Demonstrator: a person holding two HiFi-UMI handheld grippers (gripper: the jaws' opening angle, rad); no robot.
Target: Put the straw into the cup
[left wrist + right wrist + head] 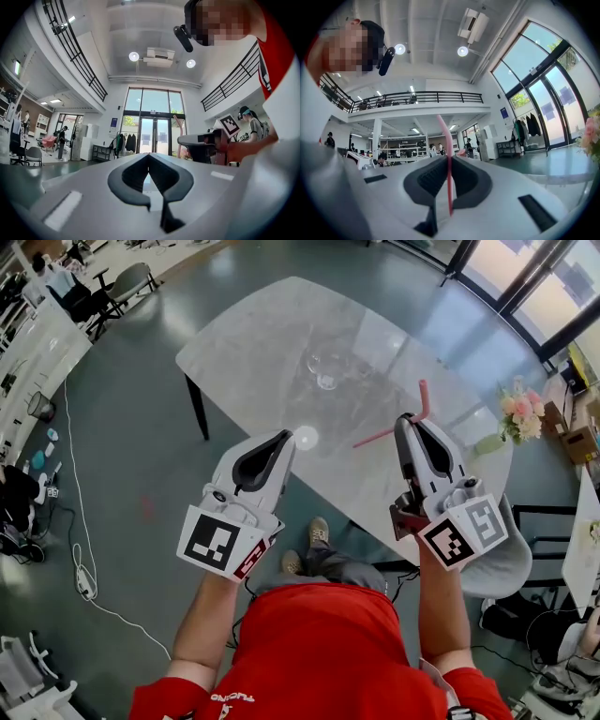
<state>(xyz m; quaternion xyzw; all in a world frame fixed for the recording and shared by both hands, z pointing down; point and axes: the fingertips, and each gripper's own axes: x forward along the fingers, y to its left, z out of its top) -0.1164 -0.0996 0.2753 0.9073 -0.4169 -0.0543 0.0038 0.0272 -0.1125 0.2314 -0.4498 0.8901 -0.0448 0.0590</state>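
A clear glass cup (326, 371) stands near the middle of the marble table (253, 343), well beyond both grippers. My right gripper (409, 418) is shut on a pink bendy straw (424, 397). Its bent top rises above the jaws and its long end sticks out to the left over the table. In the right gripper view the straw (449, 183) runs upright, pinched between the closed jaws of the right gripper (450, 159). My left gripper (284, 435) hovers over the table's near edge, shut and holding nothing. The left gripper (149, 157) points upward into the room, with the straw (178, 133) to its right.
A vase of pink flowers (518, 415) stands at the table's right end. A grey chair (511, 559) sits below my right gripper. Boxes (574, 427) lie at the far right, and a white cable (80, 521) runs across the floor at the left.
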